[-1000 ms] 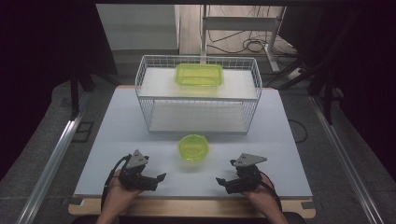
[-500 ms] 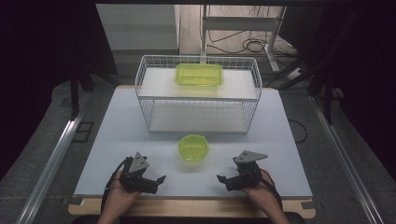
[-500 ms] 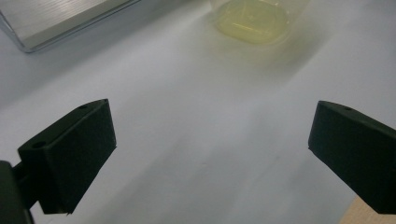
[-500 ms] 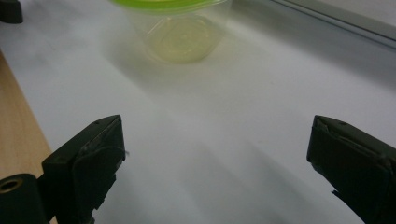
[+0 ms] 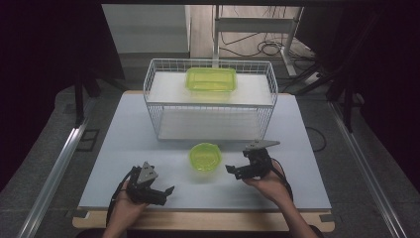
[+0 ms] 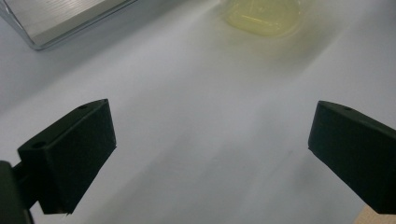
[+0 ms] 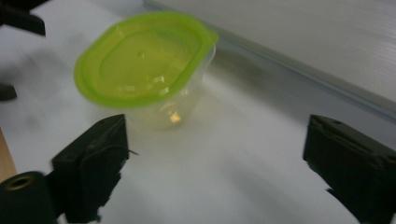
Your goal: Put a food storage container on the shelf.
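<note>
A small round clear tub with a lime-green lid (image 5: 204, 156) stands on the white table (image 5: 124, 139), just in front of the wire rack (image 5: 154, 106). My right gripper (image 5: 233, 172) hovers just right of it, pointing left at it. In the right gripper view the tub (image 7: 140, 65) sits ahead and left of my right gripper (image 7: 215, 140); the jaws stand wide, have just closed a little, and hold nothing. My left gripper (image 5: 166, 195) rests near the front edge, open and empty (image 6: 210, 126), with the tub (image 6: 264, 16) blurred far ahead.
A rectangular green-lidded box (image 5: 211, 79) lies on the rack's top shelf. The rack's lower shelf (image 5: 208, 124) is bare. A wooden strip (image 5: 198, 220) runs along the table's front edge. Cables (image 5: 257, 47) and a metal stand are on the floor behind.
My right gripper has moved away from the front edge and leftward, up beside the round tub. The left gripper and the tub have stayed where they were.
</note>
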The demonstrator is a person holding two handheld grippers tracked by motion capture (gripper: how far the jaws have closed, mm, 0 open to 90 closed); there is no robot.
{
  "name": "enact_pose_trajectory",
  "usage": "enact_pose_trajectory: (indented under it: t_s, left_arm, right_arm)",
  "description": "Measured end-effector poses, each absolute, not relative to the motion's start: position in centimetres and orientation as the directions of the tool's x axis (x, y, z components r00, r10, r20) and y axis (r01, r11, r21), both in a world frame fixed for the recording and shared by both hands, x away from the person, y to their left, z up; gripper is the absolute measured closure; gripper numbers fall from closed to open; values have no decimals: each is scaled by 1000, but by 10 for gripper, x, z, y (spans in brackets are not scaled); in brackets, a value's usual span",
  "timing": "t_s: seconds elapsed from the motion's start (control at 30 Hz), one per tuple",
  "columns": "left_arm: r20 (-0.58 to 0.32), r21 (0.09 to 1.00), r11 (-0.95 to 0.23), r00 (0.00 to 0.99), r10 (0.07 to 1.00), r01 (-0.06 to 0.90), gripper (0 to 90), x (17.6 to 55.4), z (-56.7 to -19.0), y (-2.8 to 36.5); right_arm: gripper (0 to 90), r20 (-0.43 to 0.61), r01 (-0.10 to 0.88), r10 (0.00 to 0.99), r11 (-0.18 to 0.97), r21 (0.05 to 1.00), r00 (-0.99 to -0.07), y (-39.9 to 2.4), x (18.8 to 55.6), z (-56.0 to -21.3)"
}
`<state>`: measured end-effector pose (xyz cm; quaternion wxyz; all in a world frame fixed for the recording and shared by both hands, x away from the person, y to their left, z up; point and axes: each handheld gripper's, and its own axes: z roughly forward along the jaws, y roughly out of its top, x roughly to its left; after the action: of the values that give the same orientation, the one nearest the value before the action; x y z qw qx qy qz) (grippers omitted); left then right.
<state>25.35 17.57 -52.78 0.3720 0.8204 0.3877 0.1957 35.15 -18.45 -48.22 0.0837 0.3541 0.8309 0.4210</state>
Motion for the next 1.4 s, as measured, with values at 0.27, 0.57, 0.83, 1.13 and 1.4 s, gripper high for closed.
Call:
enact_pose_trajectory:
  t_s: [0.27,0.57,0.83,1.13,1.4]
  left_arm:
    - [47,756,-438,628,777,485,7,253,-528,176]
    - [62,754,-450,630,774,479,7,253,-527,176]
    - [72,753,-457,631,773,474,9,252,-527,175]
    - [84,749,-469,635,768,468,9,252,-527,174]
    - [90,749,-471,633,768,465,9,252,-527,174]
  right_arm:
    - [352,294,590,628,332,736,-721,-171,380,-478]
    - [493,446,698,604,274,662,-661,-160,405,-491]
    - [617,580,785,569,213,582,-584,-163,415,-504]
    - [802,641,819,534,201,537,-551,-160,413,-502]
    - [818,612,794,533,220,567,-585,-154,405,-487]
